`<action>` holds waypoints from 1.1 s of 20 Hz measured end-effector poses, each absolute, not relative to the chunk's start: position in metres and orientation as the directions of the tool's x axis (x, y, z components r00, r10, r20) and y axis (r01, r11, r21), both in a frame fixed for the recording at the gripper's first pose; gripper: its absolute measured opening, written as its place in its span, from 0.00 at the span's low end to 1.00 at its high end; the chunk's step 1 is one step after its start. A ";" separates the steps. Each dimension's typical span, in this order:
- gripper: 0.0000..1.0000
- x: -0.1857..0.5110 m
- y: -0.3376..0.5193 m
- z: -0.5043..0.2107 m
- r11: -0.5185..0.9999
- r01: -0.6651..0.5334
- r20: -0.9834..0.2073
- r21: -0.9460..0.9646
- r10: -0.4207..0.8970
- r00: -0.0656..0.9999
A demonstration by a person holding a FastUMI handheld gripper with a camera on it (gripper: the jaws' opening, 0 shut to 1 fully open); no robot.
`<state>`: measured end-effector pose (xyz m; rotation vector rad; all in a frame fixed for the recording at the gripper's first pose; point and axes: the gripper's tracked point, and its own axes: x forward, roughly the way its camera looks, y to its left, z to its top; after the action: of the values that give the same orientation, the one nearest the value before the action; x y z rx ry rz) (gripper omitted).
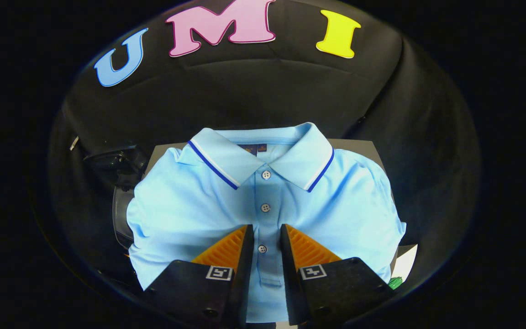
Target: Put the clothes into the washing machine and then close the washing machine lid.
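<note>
A light blue polo shirt [190, 205] lies folded and flat, front up, on a grey surface [361, 147]. Its collar with a dark blue and white stripe points away from me. The button placket runs straight toward my gripper [266, 237]. My two fingers hover low over the shirt's lower front, one on each side of the placket. A narrow gap stands between them, and the lowest button [262, 249] shows in it. The fabric in the gap looks flat, not pinched. The gripper is open with nothing held.
A dark, bulky object [116, 165] sits left of the shirt, by its shoulder; I cannot make out what it is. A white sheet with a green patch [403, 266] peeks out beyond the shirt's right side. Black cloth walls close in all round.
</note>
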<state>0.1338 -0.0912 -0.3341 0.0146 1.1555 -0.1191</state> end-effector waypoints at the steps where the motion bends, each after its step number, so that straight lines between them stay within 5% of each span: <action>1: 0.15 0.133 -0.091 -0.331 0.993 0.112 -0.907 -0.048 -0.090 0.410; 5: 0.15 0.133 -0.090 -0.329 0.992 0.125 -0.906 -0.029 -0.079 0.415; 6: 0.06 0.133 -0.091 -0.330 0.993 0.119 -0.905 -0.023 -0.071 0.418; 22: 0.05 0.145 -0.067 -0.266 0.992 0.100 -0.818 0.079 0.007 0.576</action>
<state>0.1446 -0.0675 -0.2663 0.1213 0.9564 -0.0544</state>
